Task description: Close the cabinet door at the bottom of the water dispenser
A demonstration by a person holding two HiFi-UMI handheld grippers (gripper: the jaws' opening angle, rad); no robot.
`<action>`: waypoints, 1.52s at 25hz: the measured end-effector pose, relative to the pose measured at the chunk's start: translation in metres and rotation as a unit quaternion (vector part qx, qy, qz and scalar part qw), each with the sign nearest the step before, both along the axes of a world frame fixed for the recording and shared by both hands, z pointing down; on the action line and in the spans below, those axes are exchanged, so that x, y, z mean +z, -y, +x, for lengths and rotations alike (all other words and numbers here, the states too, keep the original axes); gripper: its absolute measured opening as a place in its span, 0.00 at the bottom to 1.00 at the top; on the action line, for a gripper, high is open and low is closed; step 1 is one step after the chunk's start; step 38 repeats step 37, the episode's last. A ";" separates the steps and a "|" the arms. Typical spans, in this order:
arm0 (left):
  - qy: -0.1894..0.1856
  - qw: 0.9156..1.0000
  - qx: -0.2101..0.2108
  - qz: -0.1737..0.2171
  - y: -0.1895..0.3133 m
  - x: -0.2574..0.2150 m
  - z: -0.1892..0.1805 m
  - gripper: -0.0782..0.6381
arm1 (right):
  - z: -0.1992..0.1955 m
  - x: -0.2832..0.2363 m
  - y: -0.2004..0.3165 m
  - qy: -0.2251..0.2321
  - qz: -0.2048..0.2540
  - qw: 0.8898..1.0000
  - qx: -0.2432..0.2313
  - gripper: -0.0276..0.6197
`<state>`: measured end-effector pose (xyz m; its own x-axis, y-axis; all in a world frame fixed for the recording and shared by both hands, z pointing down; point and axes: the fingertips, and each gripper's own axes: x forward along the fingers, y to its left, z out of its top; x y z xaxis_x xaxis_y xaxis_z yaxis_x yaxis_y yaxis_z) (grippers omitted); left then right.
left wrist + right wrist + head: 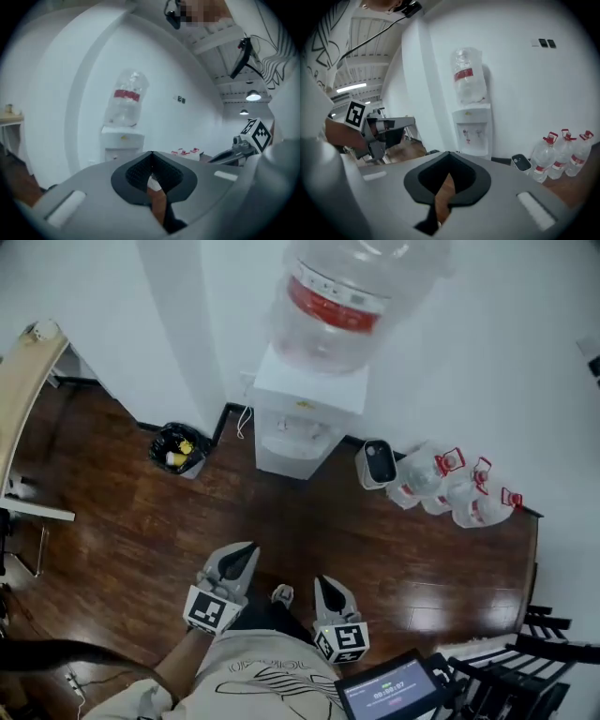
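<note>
- Your left claw [242, 555] sits close in front of your chest. Its jaws are pressed together and there is nothing between them.
- Your right claw [324, 586] is just beside it, also closed and empty. Its marker cube sits against your shirt.
- A small screen [389, 695] shows at your right side, nearer to you than either claw.
- Between the claws and the task's thing lies a broad stretch of dark wooden floor [141, 549]. Neither claw touches the unit or is close to it.
- The water dispenser [305, 390] stands well ahead of both claws, against the white wall. It lies a little to the right of the left claw's line and a little to the left of the right claw's line.
- The cabinet door [281, 463] at its foot looks like a plain white face level with the body. No open gap shows, and its seam is too small to make out.
- Above the door is the tap recess, and a clear bottle [342, 296] with a red band stands upside down on top.
- A bin [178, 448] with a black liner sits near the dispenser's left side.
- A small white appliance [377, 463] stands just to the dispenser's right, with three clear jugs [450, 486] with red handles beyond it along the wall.
</note>
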<state>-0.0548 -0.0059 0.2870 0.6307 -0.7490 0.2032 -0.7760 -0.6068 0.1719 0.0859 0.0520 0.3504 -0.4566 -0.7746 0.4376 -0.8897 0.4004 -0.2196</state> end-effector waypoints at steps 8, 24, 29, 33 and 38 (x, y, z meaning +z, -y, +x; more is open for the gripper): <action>-0.046 0.995 0.049 0.074 -0.024 -0.091 0.039 0.14 | -0.050 -0.098 0.014 0.061 0.097 0.993 0.032 0.05; -0.012 0.997 -0.026 0.066 -0.036 -0.088 -0.024 0.14 | -0.094 -0.112 0.010 0.030 0.118 0.991 -0.046 0.05; -0.005 0.998 -0.001 0.062 -0.039 -0.086 -0.013 0.14 | -0.087 -0.107 0.007 0.027 0.121 0.992 -0.037 0.05; 0.001 0.999 0.004 0.048 -0.041 -0.081 -0.016 0.14 | -0.091 -0.107 0.006 0.037 0.105 0.993 -0.029 0.05; 0.011 0.999 -0.014 0.042 -0.041 -0.082 -0.035 0.14 | -0.113 -0.105 0.011 0.047 0.103 0.992 -0.053 0.05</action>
